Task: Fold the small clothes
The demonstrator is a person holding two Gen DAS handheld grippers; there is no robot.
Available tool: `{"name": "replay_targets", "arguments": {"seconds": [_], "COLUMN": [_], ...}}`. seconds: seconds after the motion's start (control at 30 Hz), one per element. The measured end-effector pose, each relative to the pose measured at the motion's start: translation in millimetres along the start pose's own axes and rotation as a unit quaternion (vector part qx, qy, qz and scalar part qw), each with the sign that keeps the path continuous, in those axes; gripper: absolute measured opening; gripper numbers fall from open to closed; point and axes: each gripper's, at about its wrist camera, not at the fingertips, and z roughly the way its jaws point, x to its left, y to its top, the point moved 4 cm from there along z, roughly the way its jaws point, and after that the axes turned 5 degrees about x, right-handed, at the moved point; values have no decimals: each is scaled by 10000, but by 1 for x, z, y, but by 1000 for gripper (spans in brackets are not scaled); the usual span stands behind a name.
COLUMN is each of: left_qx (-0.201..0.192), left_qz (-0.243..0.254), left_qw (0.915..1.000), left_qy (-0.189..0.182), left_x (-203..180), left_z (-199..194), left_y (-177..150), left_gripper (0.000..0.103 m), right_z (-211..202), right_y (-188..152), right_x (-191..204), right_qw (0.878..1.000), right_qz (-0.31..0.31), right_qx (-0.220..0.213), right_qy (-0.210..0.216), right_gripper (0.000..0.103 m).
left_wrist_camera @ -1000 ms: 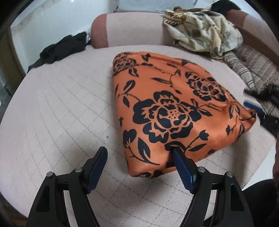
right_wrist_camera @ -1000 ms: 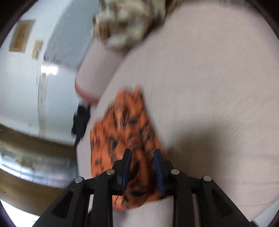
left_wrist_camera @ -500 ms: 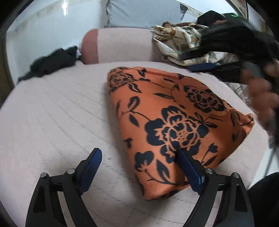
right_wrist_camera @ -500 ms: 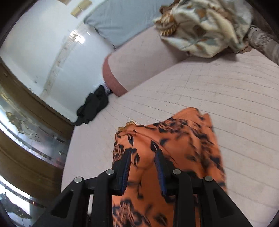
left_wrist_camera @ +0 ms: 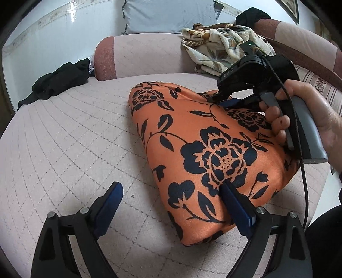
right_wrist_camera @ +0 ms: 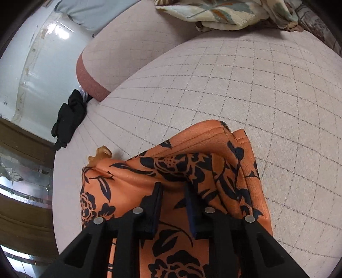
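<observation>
An orange garment (left_wrist_camera: 213,149) with black flowers lies folded on the quilted pink cushion (left_wrist_camera: 64,149). My left gripper (left_wrist_camera: 171,188) hovers at its near corner, jaws wide and still opening; the right finger is over the cloth, the left one over bare cushion, and neither pad presses on anything. A hand (left_wrist_camera: 310,119) holds my right gripper (left_wrist_camera: 226,102) at the garment's far edge. In the right wrist view the right gripper (right_wrist_camera: 172,190) digs into the orange garment (right_wrist_camera: 139,177). Its narrow jaws are closing around a raised ridge of cloth, with a gap still showing.
A black garment (left_wrist_camera: 57,85) lies at the cushion's far left. A crumpled cream floral cloth (left_wrist_camera: 222,49) sits against the pink backrest (left_wrist_camera: 139,55). Behind it are a grey pillow (left_wrist_camera: 166,15) and, to the right, striped fabric (left_wrist_camera: 316,85).
The right gripper swept from the garment's right side across it to the far edge and lowered into the cloth, jaws narrowing. The left gripper's jaws spread wider.
</observation>
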Motion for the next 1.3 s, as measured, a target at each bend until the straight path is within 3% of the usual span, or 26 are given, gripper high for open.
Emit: {"name": "replay_targets", "arguments": {"seconds": [0.23, 0.4, 0.53, 0.67, 0.87, 1.17, 1.3], "left_qx": [2, 44, 40, 74, 62, 248, -108], "left_qz": [-28, -111, -142, -184, -196, -231, -553], "left_qw": [10000, 9999, 9999, 9998, 9998, 9994, 9982], "left_qy": [45, 43, 56, 44, 68, -16, -216], "left_x": [1, 2, 2, 2, 3, 3, 17], "left_z": [-3, -1, 0, 2, 1, -6, -25], "left_y": [-2, -2, -1, -2, -4, 5, 20], "left_gripper": [97, 99, 99, 99, 99, 99, 99], "right_z": [-39, -82, -104, -88, -76, -75, -75], "right_y": [-14, -46, -79, -109, -116, -115, -115], "right_x": [2, 13, 0, -31, -33, -43, -42], "right_qw": [9999, 9992, 9991, 9993, 9987, 9994, 9991], "right_qz": [-14, -398, -419, -229, -418, -305, -348], "right_qx": [58, -64, -47, 243, -79, -185, -235], "right_qy": [-123, 42, -40, -171, -292, 52, -3], "right_gripper": [26, 26, 27, 27, 27, 26, 26]}}
